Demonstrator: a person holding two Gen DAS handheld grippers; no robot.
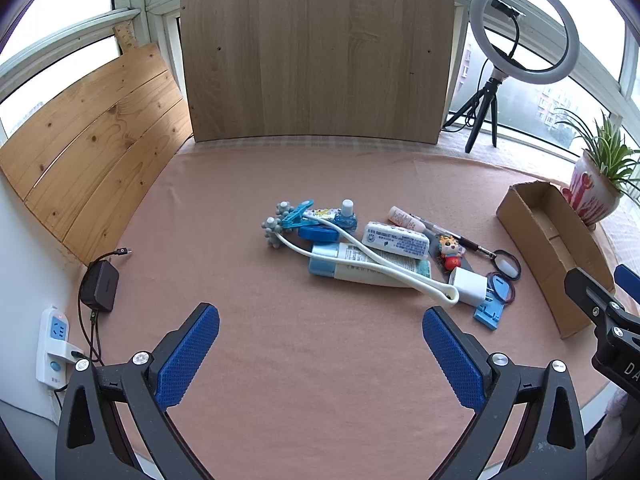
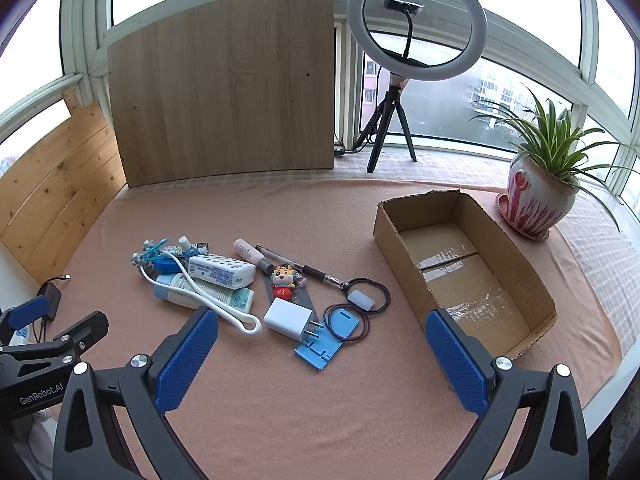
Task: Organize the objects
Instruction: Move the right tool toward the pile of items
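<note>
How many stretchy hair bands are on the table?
2 that I can see. One dark hair band loops round a small white block beside the pen's tip. A reddish hair band lies on the blue phone stand. More could hide in the pile.

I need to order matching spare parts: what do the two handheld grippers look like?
Both look alike. The left gripper and right gripper each have a black plastic frame with triangular cut-outs, silver round screws at the joints, and two fingers faced with blue, dimpled pads. The right view shows white "GenRobot.AI" lettering on the left gripper's black body. No cables, hands or sleeves show.
</note>
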